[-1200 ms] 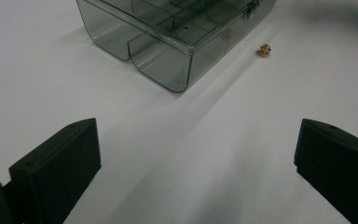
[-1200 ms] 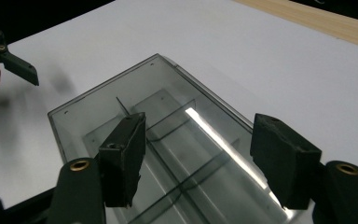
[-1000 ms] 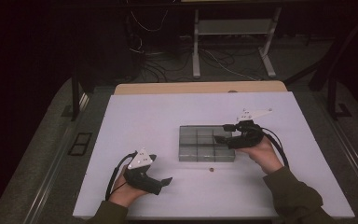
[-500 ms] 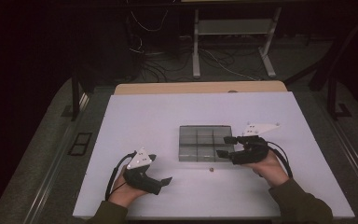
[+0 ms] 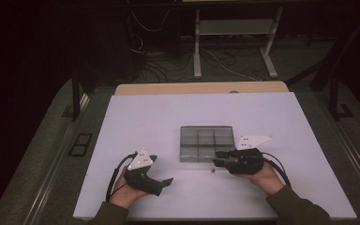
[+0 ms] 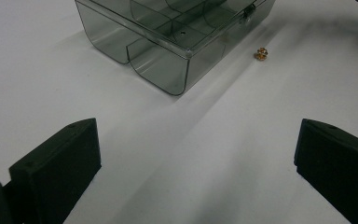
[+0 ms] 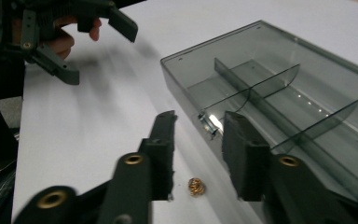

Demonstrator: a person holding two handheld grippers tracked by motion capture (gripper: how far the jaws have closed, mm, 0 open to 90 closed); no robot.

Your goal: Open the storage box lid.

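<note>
Since a second ago, my right claw (image 5: 219,159) has been coming off the top of the smoky plastic box (image 5: 206,143) and sliding down to the desk (image 5: 159,117) just in front of the box's near right corner; its jaws have just been closing, and they are standing narrowed now with nothing pressed between the pads. In the right gripper view the tiny gold bead (image 7: 196,185) is lying on the desk between and a little below the two jaws, touching neither, close beside the box wall and its small metal latch (image 7: 209,123).

I am looking at the box as the one container here. It is lying flat and open-topped on the desk, split by clear dividers (image 7: 261,86) into a grid of compartments. Every compartment I can make out through the tinted walls is showing bare floor; the far ones in the right gripper view are too hazy for me to be sure. In the left gripper view the box (image 6: 168,42) is sitting ahead of me, with the bead (image 6: 261,53) outside it, just beside its near long wall.

My left claw (image 5: 161,176) is resting low on the desk, well apart from the box, with its jaws spread wide and gripping nothing. In the right gripper view it (image 7: 98,46) is showing at the upper left, held in the person's hand.
</note>
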